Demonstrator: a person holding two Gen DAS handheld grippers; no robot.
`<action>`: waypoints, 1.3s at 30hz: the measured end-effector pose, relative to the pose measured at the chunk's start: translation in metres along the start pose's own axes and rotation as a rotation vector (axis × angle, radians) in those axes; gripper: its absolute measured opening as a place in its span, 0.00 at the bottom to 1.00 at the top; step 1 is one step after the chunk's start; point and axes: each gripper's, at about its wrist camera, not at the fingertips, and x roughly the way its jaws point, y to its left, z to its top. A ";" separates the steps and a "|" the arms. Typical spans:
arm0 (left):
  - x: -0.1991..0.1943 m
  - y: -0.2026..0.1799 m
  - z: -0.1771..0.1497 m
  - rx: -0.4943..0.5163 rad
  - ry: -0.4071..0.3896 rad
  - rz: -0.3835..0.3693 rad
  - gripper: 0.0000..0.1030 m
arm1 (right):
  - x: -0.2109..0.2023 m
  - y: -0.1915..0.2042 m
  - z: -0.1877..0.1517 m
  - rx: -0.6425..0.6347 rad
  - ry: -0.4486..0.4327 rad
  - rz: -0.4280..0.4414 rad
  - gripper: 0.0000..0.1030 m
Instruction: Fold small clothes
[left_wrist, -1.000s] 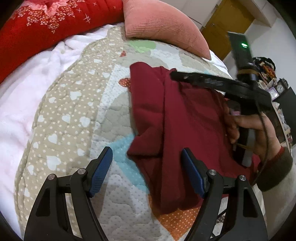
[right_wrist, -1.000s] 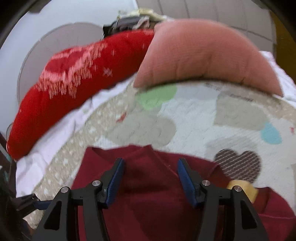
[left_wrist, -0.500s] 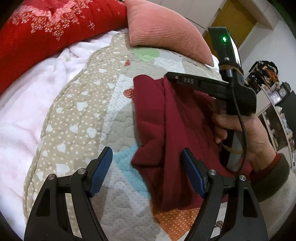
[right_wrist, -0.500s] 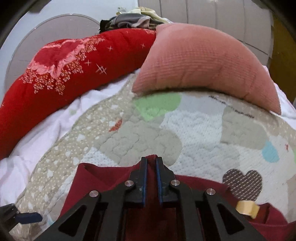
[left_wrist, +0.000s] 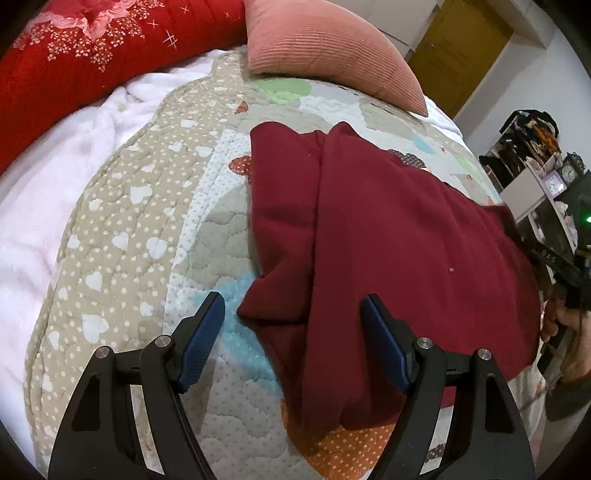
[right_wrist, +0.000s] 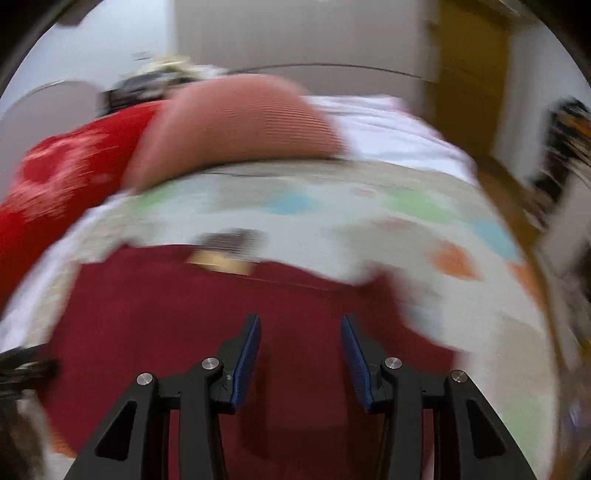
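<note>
The garment (left_wrist: 388, 240) is spread on the quilt (left_wrist: 147, 221) — partly folded. The left gripper (left_wrist: 291, 332) is held wide apart over its edge; the right gripper (right_wrist: 300, 354) is being opened — nothing gripped.

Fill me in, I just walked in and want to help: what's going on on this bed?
A person is folding a dark red garment on a patchwork quilt, with a two-finger tool in each hand. One side is already folded over the middle. The left tool hovers wide open above the garment's near edge, gripping nothing. The right tool, seen in a blurred view, is over the garment with its jaws opening and no cloth pinched between them.
</note>
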 end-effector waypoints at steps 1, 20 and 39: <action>0.001 -0.001 -0.001 -0.003 -0.002 0.005 0.75 | 0.007 -0.019 -0.003 0.049 0.023 -0.051 0.42; -0.032 0.021 -0.031 -0.083 -0.020 -0.011 0.75 | -0.027 0.157 -0.014 -0.139 0.070 0.380 0.43; -0.024 0.016 -0.032 -0.057 -0.041 0.016 0.75 | 0.021 0.261 -0.016 -0.239 0.126 0.353 0.43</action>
